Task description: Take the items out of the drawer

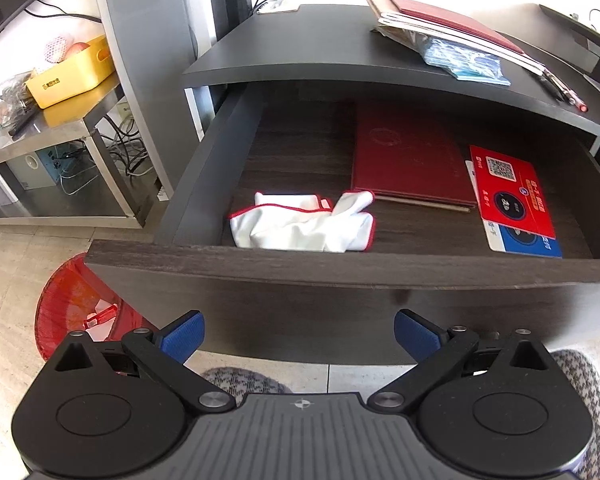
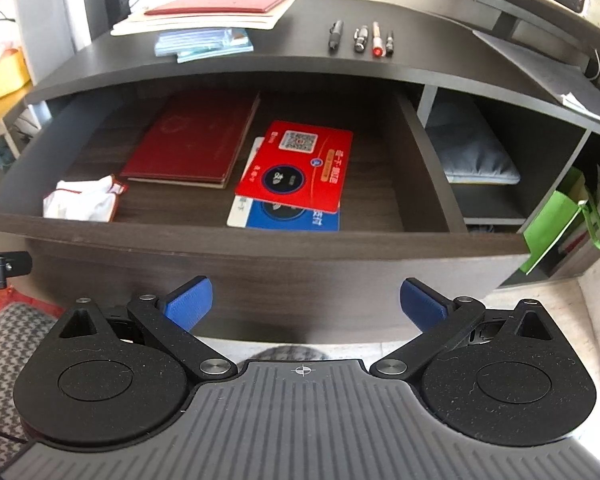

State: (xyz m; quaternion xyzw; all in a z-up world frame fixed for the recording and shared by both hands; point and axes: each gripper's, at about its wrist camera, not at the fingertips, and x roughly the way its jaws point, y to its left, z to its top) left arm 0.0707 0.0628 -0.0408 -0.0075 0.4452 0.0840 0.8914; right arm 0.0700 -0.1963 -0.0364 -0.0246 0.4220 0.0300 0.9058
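Note:
The dark wooden drawer (image 1: 340,268) (image 2: 236,240) stands pulled out under the desk top. Inside lie a white cloth with red trim (image 1: 300,226) (image 2: 82,202), a dark red book (image 1: 408,160) (image 2: 192,142), and a red card (image 1: 508,190) (image 2: 298,166) overlapping a blue card (image 1: 528,242) (image 2: 292,218). My left gripper (image 1: 298,334) is open in front of the drawer's face, below the cloth, holding nothing. Also open and empty, my right gripper (image 2: 306,300) hangs before the drawer front, below the cards.
On the desk top (image 2: 420,40) sit a stack of papers with a red folder (image 2: 204,10) (image 1: 452,24), blue packets (image 2: 204,44) (image 1: 464,60) and several pens (image 2: 362,38). A red mesh bin (image 1: 76,308) stands on the floor left. Shelves with a grey cushion (image 2: 472,152) and green bag (image 2: 556,224) are right.

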